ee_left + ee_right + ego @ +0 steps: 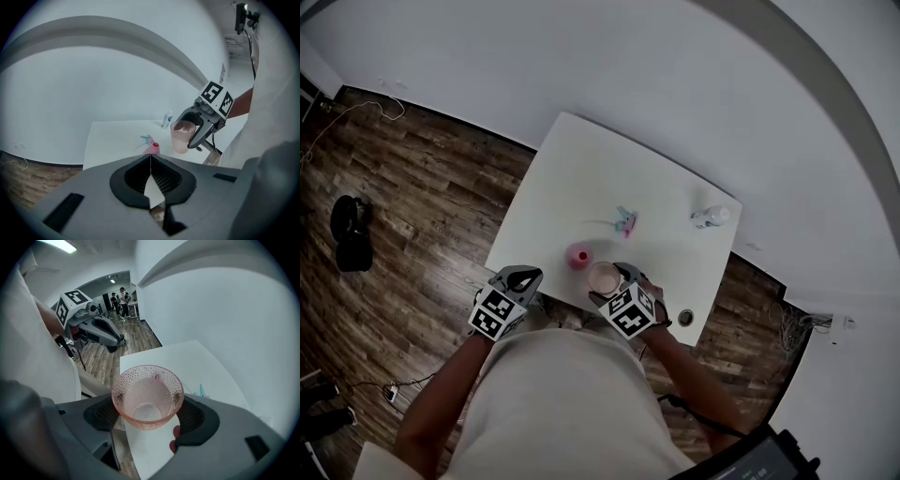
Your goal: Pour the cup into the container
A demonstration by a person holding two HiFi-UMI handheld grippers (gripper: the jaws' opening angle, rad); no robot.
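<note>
A pink dimpled translucent cup [603, 277] stands upright in my right gripper [617, 283], which is shut on its sides above the front part of the white table [581, 169]. In the right gripper view the cup [147, 397] fills the gap between both jaws and its inside looks almost empty. A small pink container [578, 256] sits on the table just left of the cup; its neck [152, 148] shows in the left gripper view. My left gripper [521, 277] hangs by the table's front left edge, shut on nothing.
A teal and pink object [625, 221] lies mid-table. A small white bottle [711, 217] lies near the right edge. A round fitting [685, 317] sits at the front right corner. Wood floor surrounds the table, with a dark bag [351, 232] at left.
</note>
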